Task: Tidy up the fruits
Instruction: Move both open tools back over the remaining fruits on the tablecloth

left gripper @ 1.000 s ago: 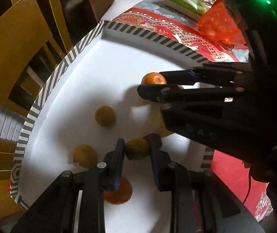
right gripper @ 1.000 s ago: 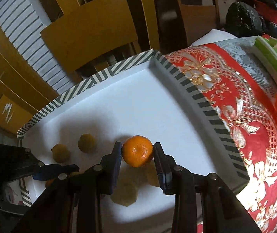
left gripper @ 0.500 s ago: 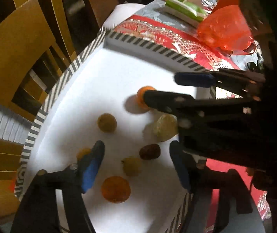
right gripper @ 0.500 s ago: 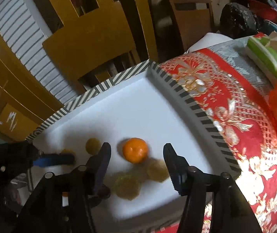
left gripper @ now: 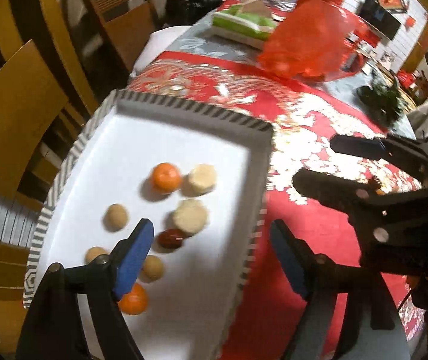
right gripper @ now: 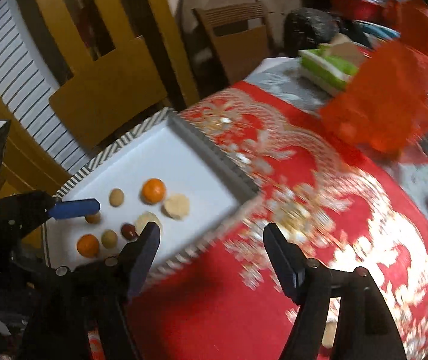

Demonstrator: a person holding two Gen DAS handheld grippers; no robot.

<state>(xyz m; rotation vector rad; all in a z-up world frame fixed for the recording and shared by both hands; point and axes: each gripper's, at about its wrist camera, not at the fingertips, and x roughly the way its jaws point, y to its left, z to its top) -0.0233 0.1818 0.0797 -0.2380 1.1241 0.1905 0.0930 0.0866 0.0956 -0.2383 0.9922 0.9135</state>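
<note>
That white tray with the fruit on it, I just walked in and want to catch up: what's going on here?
A person is sorting fruit onto the white tray with two hand-held grippers. Neither holds anything now: the left gripper and right gripper are both empty, their fingers opening. On the tray lie two oranges, one near the middle and another at the near edge, plus pale peeled pieces, small tan fruits and a dark red one. A red bag sits farther along the table.

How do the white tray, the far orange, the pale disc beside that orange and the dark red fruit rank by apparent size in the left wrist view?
1. white tray
2. far orange and pale disc: look alike, so not ranked
3. dark red fruit
</note>
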